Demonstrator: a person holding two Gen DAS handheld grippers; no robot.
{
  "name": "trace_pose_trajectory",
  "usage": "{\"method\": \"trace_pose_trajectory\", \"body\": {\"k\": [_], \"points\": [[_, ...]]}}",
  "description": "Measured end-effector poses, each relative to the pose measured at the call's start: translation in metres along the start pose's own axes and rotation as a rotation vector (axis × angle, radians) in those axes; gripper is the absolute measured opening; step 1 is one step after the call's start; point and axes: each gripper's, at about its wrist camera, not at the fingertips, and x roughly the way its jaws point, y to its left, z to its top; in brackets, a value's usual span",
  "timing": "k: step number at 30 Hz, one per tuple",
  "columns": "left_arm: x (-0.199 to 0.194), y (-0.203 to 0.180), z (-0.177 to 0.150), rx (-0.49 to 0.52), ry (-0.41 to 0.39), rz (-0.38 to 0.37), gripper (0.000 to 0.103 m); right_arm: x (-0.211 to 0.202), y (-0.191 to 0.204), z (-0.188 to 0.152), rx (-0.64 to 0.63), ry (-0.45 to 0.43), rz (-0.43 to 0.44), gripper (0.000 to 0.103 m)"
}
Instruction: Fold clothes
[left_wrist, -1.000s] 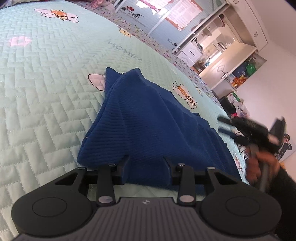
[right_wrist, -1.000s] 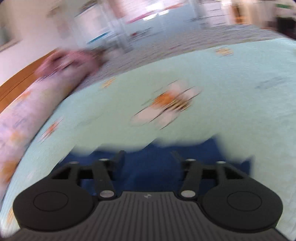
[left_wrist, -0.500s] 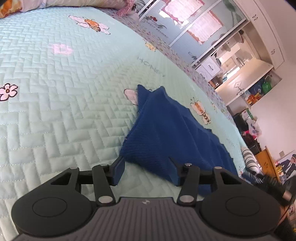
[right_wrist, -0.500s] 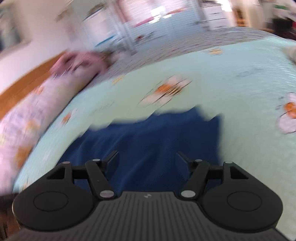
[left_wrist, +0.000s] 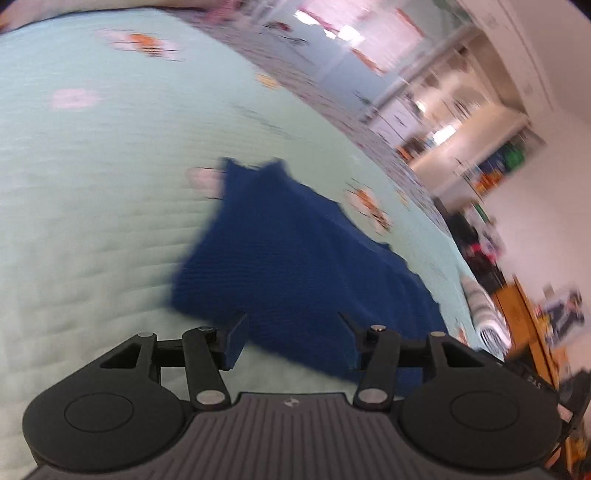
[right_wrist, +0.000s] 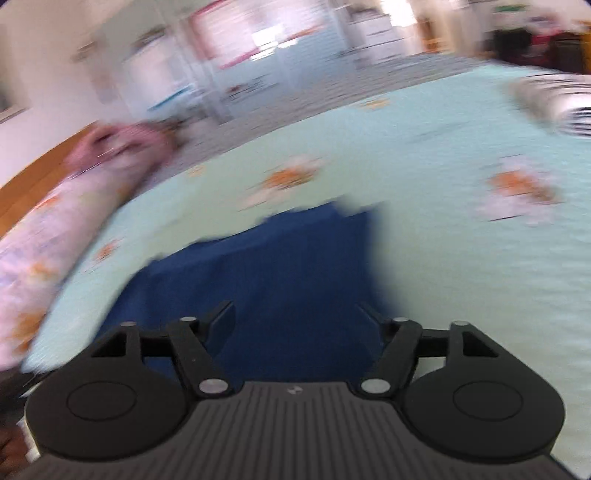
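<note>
— Start at your jaws. What are they doing?

— Both pairs stand wide apart and hold nothing. My left gripper (left_wrist: 293, 334) hangs over the near edge of the blue garment (left_wrist: 295, 258); my right gripper (right_wrist: 295, 325) hangs over the same garment (right_wrist: 280, 273) from its other end, cloth filling the gap between the fingers.

— Which way does the garment lie from each?

— From the left jaws it runs away toward 12 and 1 o'clock, a near corner out at about 10 o'clock. Its long axis stretches from roughly 11 o'clock far down to 4 o'clock near. From the right jaws it lies dead ahead at 12, its far edge ragged. It seems already folded over once, lying flat on the mint quilt (left_wrist: 92, 221).

— Which hand is nearer?

— Hard to call; both sit just at an edge. I judge the left is better placed for the near corner, the right for the opposite hem.

— Anything in the way?

— Not between jaws and cloth. A striped item (right_wrist: 554, 99) lies at 2 o'clock in the right view, well apart, and a floral bolster (right_wrist: 55, 236) runs along 9 to 10 o'clock. Both views are blurred, so fine creases escape me.
</note>
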Motion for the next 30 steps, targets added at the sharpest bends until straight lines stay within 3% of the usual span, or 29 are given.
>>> {"method": "trace_pose_trajectory", "body": {"k": [2, 4, 5, 8, 10, 12, 18, 21, 23, 25, 27, 28, 30], "points": [[0.017, -0.004, 0.000, 0.021, 0.022, 0.018, 0.055, 0.024, 0.019, -0.011, -0.056, 0.045, 0.020, 0.074], [0.024, 0.008, -0.003, -0.006, 0.059, 0.062, 0.053, 0.037, 0.023, -0.020, -0.081, 0.076, -0.018, 0.074], [0.020, 0.013, -0.005, -0.020, 0.062, 0.068, 0.046, 0.040, 0.016, -0.020, -0.078, 0.081, -0.049, 0.074], [-0.001, 0.029, -0.011, -0.063, 0.054, 0.066, 0.049, 0.021, -0.021, -0.024, -0.006, 0.060, -0.058, 0.064], [-0.010, 0.026, -0.008, -0.045, 0.032, 0.043, 0.053, 0.000, -0.039, -0.020, 0.063, 0.035, -0.073, 0.065], [-0.012, 0.018, -0.001, -0.024, 0.008, 0.010, 0.054, -0.016, -0.036, -0.014, 0.054, -0.020, -0.111, 0.070], [0.054, -0.031, 0.028, 0.075, 0.004, -0.042, 0.057, 0.025, 0.001, 0.007, 0.102, -0.043, 0.046, 0.075], [0.091, -0.050, 0.046, 0.199, 0.018, 0.023, 0.057, 0.070, 0.020, 0.024, 0.063, 0.020, 0.106, 0.075], [0.112, -0.054, 0.058, 0.284, 0.028, 0.115, 0.057, 0.098, 0.031, 0.035, 0.029, 0.066, 0.137, 0.075], [0.125, -0.043, 0.069, 0.304, 0.045, 0.184, 0.057, 0.124, 0.027, 0.043, -0.054, 0.121, 0.075, 0.075], [0.131, -0.028, 0.078, 0.301, 0.055, 0.228, 0.057, 0.136, 0.006, 0.052, -0.088, 0.119, 0.013, 0.060], [0.125, -0.019, 0.080, 0.277, 0.045, 0.217, 0.056, 0.131, -0.015, 0.060, -0.019, 0.105, 0.036, 0.050], [0.108, -0.006, 0.083, 0.227, 0.012, 0.195, 0.056, 0.111, -0.047, 0.072, 0.104, 0.058, 0.040, 0.047]]}}
